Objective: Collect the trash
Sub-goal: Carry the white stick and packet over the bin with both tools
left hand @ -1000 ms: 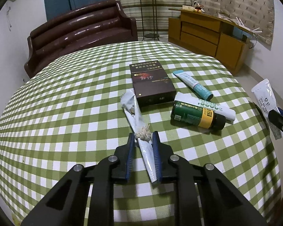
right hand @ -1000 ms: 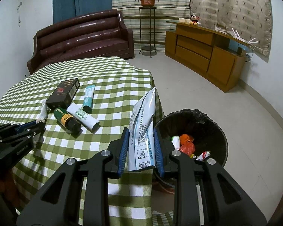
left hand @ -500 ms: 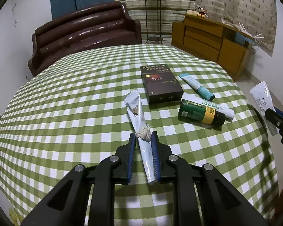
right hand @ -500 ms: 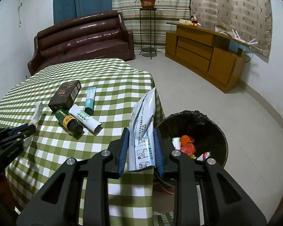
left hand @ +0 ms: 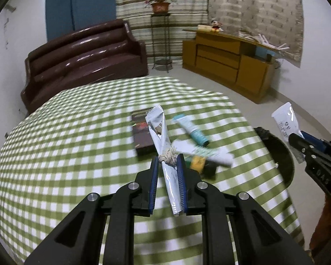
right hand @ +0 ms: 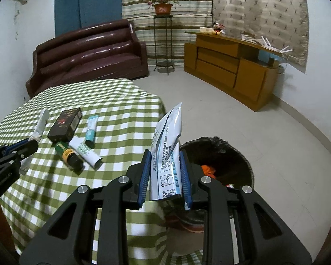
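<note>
My left gripper is shut on a long crumpled silver wrapper with a frayed string knot, lifted above the checked table. My right gripper is shut on a white and blue printed pouch, held at the table's edge beside a black-lined trash bin on the floor. The bin holds orange and white scraps. The right gripper with its pouch also shows at the right of the left wrist view, and the left gripper at the left of the right wrist view.
On the table lie a dark box, a teal-capped tube, a white tube and a green bottle with a yellow label. A brown sofa, a plant stand and a wooden cabinet stand behind.
My left gripper has lifted the silver wrapper off the table and swung right toward the bin. My right gripper has held its pouch almost still by the bin.
</note>
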A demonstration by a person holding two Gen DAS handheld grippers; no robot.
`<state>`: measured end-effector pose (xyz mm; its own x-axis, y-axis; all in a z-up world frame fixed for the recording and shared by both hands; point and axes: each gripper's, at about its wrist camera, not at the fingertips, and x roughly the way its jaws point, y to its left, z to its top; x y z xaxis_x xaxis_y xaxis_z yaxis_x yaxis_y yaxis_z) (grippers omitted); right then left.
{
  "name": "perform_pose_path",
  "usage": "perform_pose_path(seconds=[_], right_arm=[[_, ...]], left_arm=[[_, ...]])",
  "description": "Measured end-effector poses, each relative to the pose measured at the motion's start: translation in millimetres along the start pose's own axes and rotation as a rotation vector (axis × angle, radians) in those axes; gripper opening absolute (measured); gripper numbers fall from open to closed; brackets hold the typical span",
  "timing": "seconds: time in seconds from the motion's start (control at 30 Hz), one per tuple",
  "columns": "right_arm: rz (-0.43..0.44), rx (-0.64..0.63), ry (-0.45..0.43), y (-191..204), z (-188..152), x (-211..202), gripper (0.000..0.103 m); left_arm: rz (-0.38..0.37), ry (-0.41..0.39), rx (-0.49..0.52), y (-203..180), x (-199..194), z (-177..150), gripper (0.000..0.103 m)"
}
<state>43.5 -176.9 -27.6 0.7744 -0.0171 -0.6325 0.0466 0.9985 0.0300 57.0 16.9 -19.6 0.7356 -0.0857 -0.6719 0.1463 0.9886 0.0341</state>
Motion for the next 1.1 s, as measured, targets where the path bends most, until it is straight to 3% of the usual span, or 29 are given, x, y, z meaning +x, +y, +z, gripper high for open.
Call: perform_pose_path(seconds=[0.5, 1.1], right_arm=[[-0.077, 0.069, -0.011, -45, 9, 7, 0.026], [-0.137, 0.151, -0.005, -88, 10, 21, 0.026]], left_arm=[[-0.126, -0.013, 0.133, -90, 32, 28, 0.018], [-0.165, 0.012, 0.191, -141, 67, 45, 0.018]])
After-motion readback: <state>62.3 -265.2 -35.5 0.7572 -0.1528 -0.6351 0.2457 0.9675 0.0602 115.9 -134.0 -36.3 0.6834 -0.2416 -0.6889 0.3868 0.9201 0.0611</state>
